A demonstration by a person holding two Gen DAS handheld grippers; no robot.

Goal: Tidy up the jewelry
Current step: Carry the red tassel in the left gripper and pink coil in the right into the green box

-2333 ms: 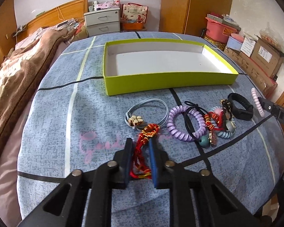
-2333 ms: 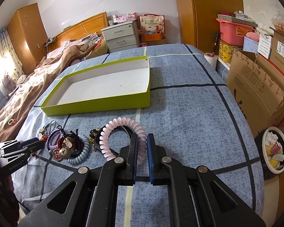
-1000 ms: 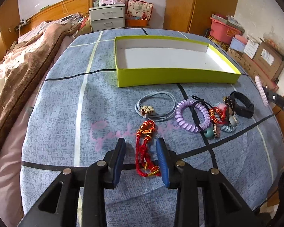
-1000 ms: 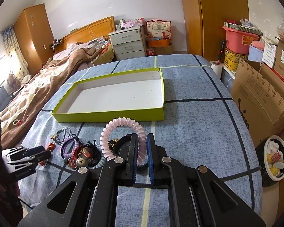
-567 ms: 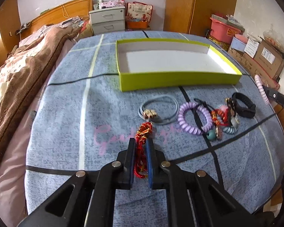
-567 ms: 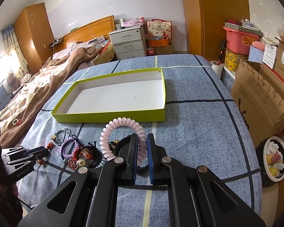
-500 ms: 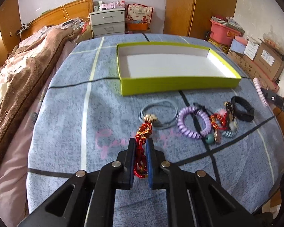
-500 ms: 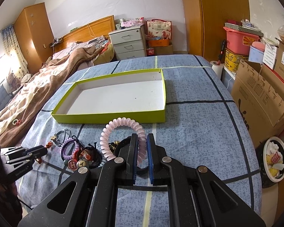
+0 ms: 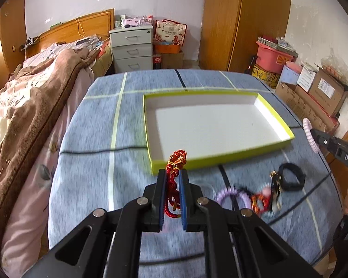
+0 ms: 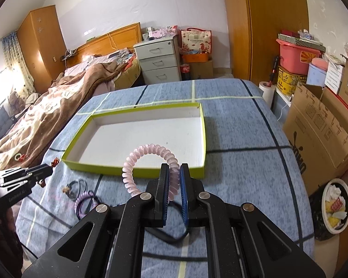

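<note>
A red knotted cord bracelet with gold beads (image 9: 174, 180) hangs pinched in the left claw (image 9: 172, 197), lifted just short of the shallow lime-green cardboard tray (image 9: 220, 156). The right claw (image 10: 174, 190) is clamped on a pale pink spiral hair tie (image 10: 148, 153), also before the tray on the blue-clothed table (image 10: 243, 162).

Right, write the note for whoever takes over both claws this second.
Left claw: shut on the red bracelet, lifted near the green tray.
Right claw: shut on the pink coil hair tie, also off the blue cloth.
Tray: nothing in it.
Left to do: drop both in, then fetch the purple coil tie, black band and the rest of the pile.
</note>
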